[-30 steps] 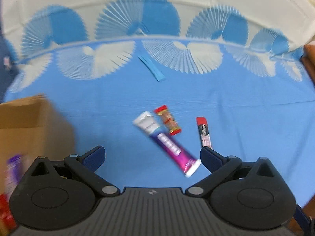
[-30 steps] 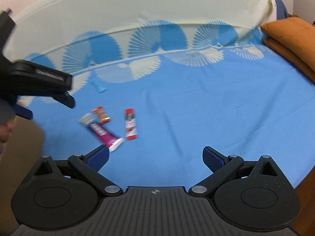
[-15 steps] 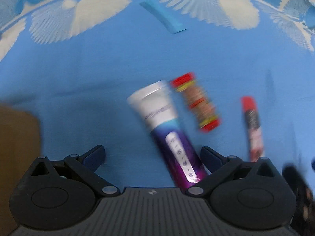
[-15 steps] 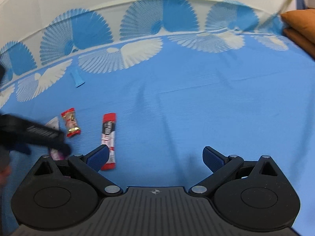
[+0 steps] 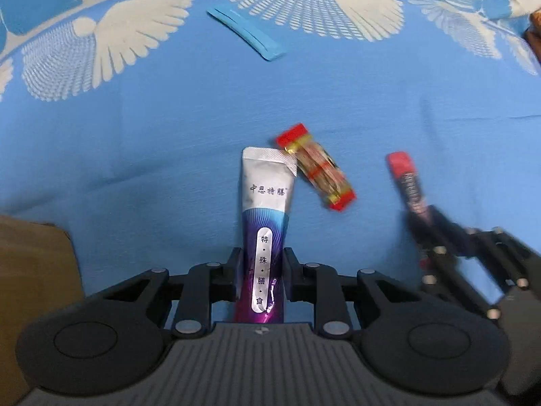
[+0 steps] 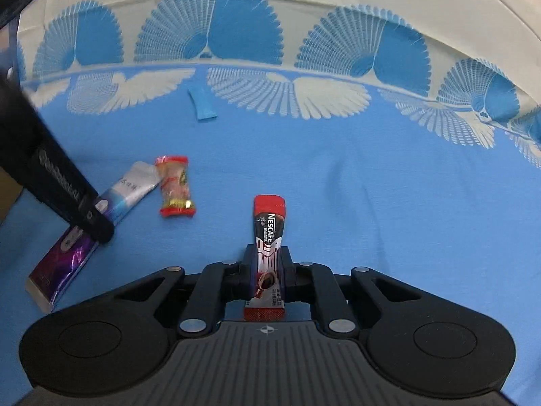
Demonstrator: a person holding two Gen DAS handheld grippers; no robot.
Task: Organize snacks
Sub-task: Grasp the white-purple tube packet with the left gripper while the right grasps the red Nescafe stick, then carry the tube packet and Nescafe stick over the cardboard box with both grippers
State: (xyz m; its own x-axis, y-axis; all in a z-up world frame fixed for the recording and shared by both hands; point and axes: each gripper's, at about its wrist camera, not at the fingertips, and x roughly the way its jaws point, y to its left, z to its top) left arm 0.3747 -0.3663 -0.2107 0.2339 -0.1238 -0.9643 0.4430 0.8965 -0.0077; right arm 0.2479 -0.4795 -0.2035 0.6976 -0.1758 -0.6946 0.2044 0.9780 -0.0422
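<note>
Snacks on blue cloth [image 5: 169,135]: purple-silver sachet [image 5: 265,223] pinched between left gripper [image 5: 260,270] jaws, closing on its lower half, lying flat on cloth. Red-black coffee stick [image 6: 268,237] clamped in right gripper [image 6: 267,267], jaws shut on its middle. Red-gold candy [image 5: 316,167] just right of sachet top, touching its corner; blue strip [image 5: 247,35] well beyond; cardboard box [image 5: 30,270] at left edge.

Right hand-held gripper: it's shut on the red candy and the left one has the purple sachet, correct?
Not quite. The right hand-held gripper is shut on the Nescafe stick, as the right wrist view shows; the red candy lies free. The left hand-held gripper is closing on the purple sachet.
</note>
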